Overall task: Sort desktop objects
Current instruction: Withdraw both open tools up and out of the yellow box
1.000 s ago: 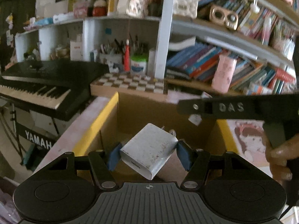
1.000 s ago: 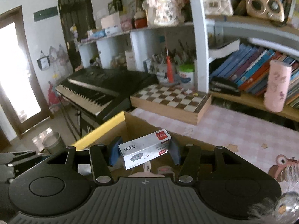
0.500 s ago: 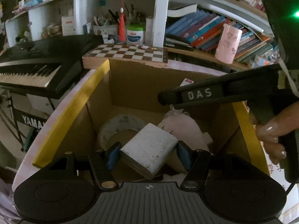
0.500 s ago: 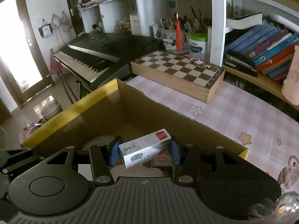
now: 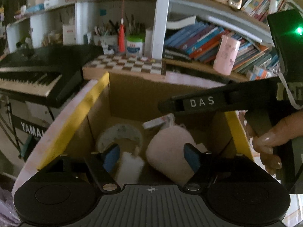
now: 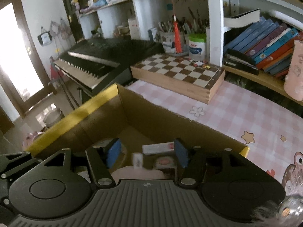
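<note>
A cardboard box with yellow-taped rims (image 5: 75, 121) (image 6: 79, 115) sits on the pink checked desk. My left gripper (image 5: 151, 157) is open above it; the white charger (image 5: 129, 167) lies blurred below, inside the box beside a pink plush thing (image 5: 170, 151) and a tape roll (image 5: 121, 134). My right gripper (image 6: 145, 153) is open over the box; the small white and red box (image 6: 158, 148) lies inside below it, blurred. The charger also shows in the right wrist view (image 6: 137, 160). The right gripper's body (image 5: 208, 102) crosses the left wrist view.
A wooden chessboard case (image 6: 180, 77) stands behind the box. A black keyboard piano (image 6: 98, 58) is at the left. Shelves with books, a pen holder (image 6: 170, 37) and a pink cup (image 5: 226, 56) line the back. Pink tablecloth (image 6: 246, 117) spreads to the right.
Both grippers opened over the box. The white charger dropped from the left one and the small white and red box dropped from the right one into the box.
</note>
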